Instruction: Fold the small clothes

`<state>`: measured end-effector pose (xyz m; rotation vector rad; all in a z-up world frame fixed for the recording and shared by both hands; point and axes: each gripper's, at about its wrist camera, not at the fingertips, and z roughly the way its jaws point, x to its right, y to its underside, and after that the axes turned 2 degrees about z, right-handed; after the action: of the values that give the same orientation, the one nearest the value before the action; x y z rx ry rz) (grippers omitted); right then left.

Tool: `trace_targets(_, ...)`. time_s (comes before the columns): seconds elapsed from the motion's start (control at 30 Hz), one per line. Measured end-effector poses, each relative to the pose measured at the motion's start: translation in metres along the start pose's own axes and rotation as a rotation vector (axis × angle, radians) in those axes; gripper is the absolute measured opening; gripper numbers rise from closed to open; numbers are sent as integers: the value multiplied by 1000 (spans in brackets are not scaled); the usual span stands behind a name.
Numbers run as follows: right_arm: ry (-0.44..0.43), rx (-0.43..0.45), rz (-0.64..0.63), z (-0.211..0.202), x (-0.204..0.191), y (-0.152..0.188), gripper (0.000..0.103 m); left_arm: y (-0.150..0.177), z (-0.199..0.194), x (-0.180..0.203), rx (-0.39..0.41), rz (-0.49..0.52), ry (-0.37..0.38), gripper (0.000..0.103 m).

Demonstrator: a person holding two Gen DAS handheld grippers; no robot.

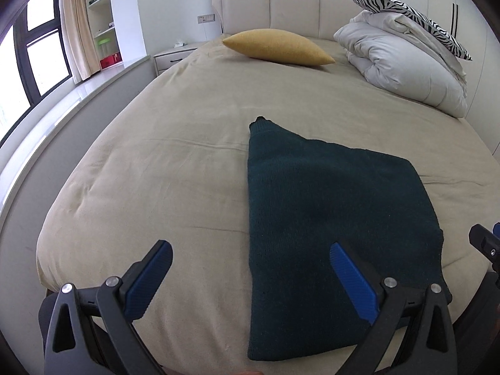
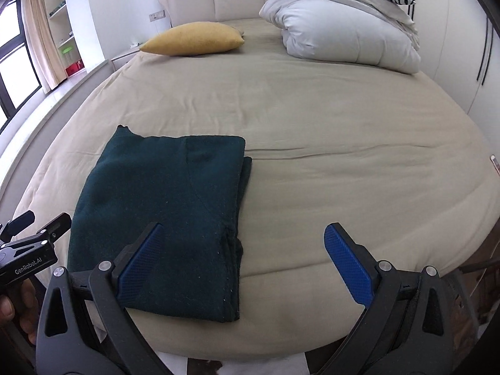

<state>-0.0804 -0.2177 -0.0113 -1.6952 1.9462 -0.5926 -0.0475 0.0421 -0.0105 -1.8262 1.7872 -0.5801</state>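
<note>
A dark green knitted garment [image 1: 328,218] lies folded flat near the front edge of a beige bed [image 1: 172,162]. In the right wrist view the same garment [image 2: 162,212] shows stacked layers along its right edge. My left gripper [image 1: 250,250] hangs open above the garment's left edge, one blue pad over the bedsheet and one over the cloth. My right gripper [image 2: 243,234] is open too, straddling the garment's right edge above the beige bed [image 2: 343,156]. Neither holds anything. The left gripper's tool [image 2: 28,243] shows at the left border there, a hand on it.
A yellow cushion [image 1: 278,47] lies at the head of the bed, beside a folded white duvet [image 1: 403,62] topped by a zebra-print pillow [image 1: 415,15]. A nightstand [image 1: 175,56], shelves and a window stand to the left. A wardrobe wall is on the right.
</note>
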Motion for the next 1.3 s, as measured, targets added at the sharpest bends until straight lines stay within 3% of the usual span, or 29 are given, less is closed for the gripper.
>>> trace_targets(1.3, -9, -39, -1, 3, -1, 0, 103, 1, 3, 1, -10, -1, 8, 103)
